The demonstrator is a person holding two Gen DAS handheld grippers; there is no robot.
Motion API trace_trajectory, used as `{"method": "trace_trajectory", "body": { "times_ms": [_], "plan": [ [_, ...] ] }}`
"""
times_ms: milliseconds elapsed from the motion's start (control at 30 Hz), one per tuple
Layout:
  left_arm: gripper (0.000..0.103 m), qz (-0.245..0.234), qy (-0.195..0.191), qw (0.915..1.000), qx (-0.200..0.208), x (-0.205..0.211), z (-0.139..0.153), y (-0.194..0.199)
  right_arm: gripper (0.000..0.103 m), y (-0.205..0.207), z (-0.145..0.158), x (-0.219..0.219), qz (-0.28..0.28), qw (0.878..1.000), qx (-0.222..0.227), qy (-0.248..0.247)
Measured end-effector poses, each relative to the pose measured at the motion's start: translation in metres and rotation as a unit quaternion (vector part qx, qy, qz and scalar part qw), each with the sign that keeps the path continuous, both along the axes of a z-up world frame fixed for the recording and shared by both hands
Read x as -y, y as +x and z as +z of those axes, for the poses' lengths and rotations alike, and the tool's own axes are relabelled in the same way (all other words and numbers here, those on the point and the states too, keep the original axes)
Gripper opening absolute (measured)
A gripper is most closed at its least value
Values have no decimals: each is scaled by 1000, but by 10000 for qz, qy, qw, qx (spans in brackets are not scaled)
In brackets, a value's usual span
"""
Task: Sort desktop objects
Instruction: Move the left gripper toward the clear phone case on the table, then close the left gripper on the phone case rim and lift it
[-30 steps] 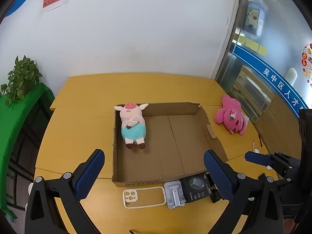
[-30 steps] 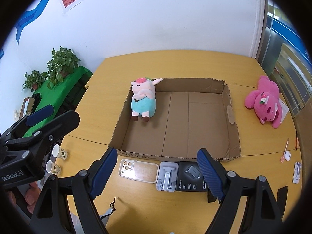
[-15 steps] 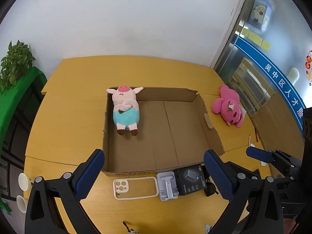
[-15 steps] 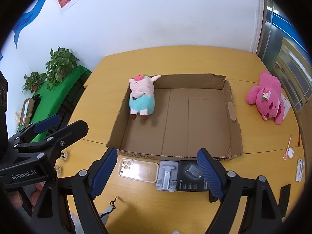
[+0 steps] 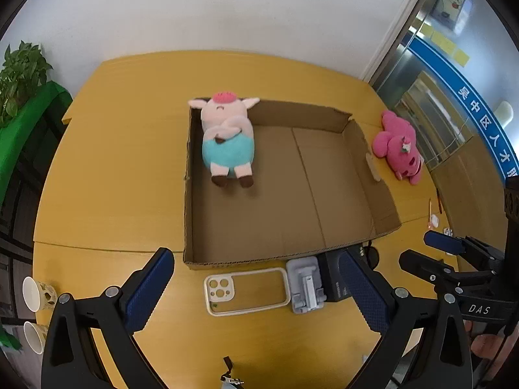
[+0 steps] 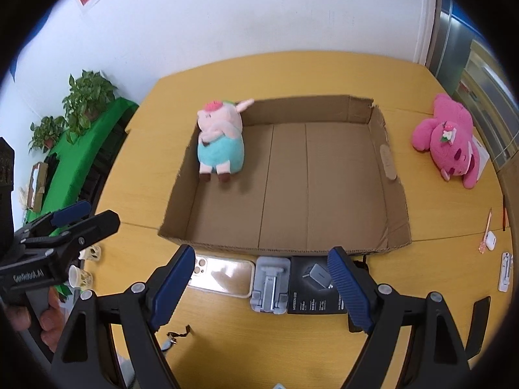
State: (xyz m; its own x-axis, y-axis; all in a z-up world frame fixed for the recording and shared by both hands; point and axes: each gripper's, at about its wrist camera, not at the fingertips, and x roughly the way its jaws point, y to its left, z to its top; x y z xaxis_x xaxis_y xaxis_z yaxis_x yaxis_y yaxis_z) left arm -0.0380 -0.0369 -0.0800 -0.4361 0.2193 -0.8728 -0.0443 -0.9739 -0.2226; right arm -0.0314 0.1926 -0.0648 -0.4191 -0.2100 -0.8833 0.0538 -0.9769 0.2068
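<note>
Near the cardboard box (image 6: 292, 175), both tools, left tool (image 5: 256, 288) and right tool (image 6: 262, 288), hover wide open and empty over the phone case (image 5: 248, 287), ready for sorting.

White lettering "DAS" marks the right gripper (image 5: 467, 269), "GenRobot.AI" marks the left gripper (image 6: 78, 223), and a blue wall band (image 5: 480, 103) carries white Chinese characters, perhaps "吴中区人才".

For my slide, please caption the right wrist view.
Open right gripper above a phone stand; behind it, a cardboard box holding a pig toy.
</note>
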Motion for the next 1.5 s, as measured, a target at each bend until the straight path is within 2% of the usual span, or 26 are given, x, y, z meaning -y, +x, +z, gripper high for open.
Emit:
{"method": "trace_trajectory", "body": {
  "times_ms": [100, 233, 300, 400, 500, 533, 600, 700, 800, 833, 867, 1067, 1267, 1333, 1400, 1500],
  "plan": [
    [101, 12, 90, 9990, 427, 11, -41, -2, 85, -3, -35, 7, 146, 9991, 366, -128],
    [84, 155, 184, 9942, 1052, 30, -100, -5, 85, -9, -84, 20, 315, 9943, 949, -377],
    [80, 192, 151, 9914, 1286, 35, -126, -6, 85, -12, -103, 25, 383, 9916, 1179, -375],
    [75, 166, 154, 9869, 1595, 39, -168, -5, 85, -14, -123, 29, 474, 9887, 1392, -305],
    [64, 238, 207, 9807, 1930, 43, -203, -2, 85, -16, -139, 29, 491, 9860, 1571, -282],
    [56, 273, 207, 9778, 2067, 44, -214, -1, 85, -17, -143, 31, 499, 9852, 1615, -286],
    [48, 262, 139, 9760, 2160, 43, -225, 2, 85, -19, -150, 34, 534, 9834, 1710, -282],
    [42, 200, 43, 9798, 1992, 39, -222, 4, 85, -23, -154, 40, 634, 9825, 1727, -276],
    [21, 154, -67, 9806, 1954, 34, -218, 7, 85, -22, -157, 46, 731, 9814, 1754, -269],
    [11, 121, -107, 9801, 1978, 33, -217, 9, 85, -21, -159, 47, 744, 9809, 1778, -262],
    [9, 117, -141, 9799, 1985, 32, -215, 10, 85, -20, -160, 48, 756, 9802, 1812, -255],
    [6, 306, -285, 9791, 1989, 42, -203, 22, 85, -18, -164, 55, 830, 9799, 1788, -309],
    [5, 313, -264, 9787, 2012, 43, -192, 25, 85, -21, -181, 76, 983, 9772, 1648, -909],
    [5, 345, -221, 9786, 2018, 42, -189, 25, 81, -24, -192, 87, 1014, 9768, 1663, -895],
    [5, 350, -202, 9786, 2019, 44, -186, 29, 70, -25, -204, 89, 923, 9765, 1780, -793],
    [5, 348, -196, 9787, 2016, 40, -180, 30, 62, -28, -220, 92, 901, 9713, 2014, -885]
  ]
}}
